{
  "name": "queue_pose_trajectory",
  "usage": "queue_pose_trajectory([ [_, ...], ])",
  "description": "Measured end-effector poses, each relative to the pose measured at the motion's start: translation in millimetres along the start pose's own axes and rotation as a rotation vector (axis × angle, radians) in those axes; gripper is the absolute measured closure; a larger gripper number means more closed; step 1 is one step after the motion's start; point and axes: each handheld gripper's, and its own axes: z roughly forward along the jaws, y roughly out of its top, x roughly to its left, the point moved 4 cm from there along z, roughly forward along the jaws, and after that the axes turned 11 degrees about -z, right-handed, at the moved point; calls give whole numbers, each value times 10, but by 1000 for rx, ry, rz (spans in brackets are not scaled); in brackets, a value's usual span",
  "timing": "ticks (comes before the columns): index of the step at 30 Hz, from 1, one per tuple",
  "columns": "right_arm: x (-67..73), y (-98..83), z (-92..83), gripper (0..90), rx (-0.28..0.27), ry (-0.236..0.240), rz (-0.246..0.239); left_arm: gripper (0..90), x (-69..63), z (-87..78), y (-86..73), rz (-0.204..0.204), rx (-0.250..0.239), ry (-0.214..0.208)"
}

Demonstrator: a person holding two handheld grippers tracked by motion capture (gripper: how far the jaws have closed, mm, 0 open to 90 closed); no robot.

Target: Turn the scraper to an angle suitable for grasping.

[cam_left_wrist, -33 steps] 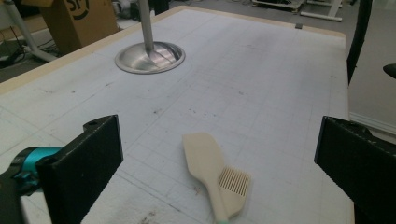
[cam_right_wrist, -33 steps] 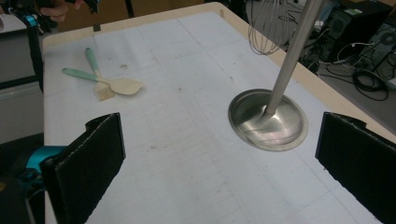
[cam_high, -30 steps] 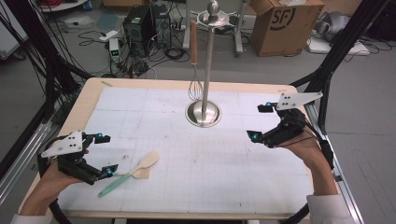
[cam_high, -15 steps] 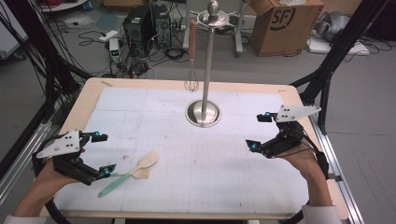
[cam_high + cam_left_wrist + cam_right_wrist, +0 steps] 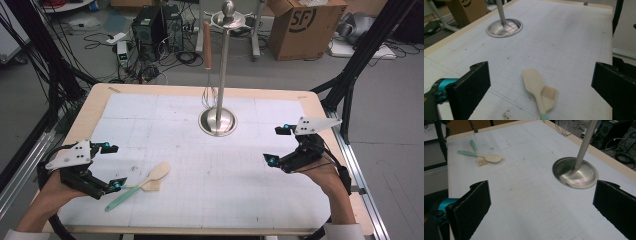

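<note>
My left gripper (image 5: 111, 167), jaws apart, lies just beside the spatula (image 5: 142, 183), whose long axis runs toward it; my right gripper (image 5: 276, 146), also apart, sits well away.

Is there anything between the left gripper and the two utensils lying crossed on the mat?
Nothing visible. The left gripper has its jaws wide apart, and the spatula and the small brush beneath it lie straight ahead on bare mat. The metal stand is well beyond them.
</note>
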Motion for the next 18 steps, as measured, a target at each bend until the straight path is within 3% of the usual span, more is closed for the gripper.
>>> queue_pose_trajectory([
  [7,5,1,0,4,8,-5,-4,93,-46,34,24,38,68,-2],
  [18,-3,-4,-13,4,5,-2,-5,194,-53,114,31,90,214,-8],
])
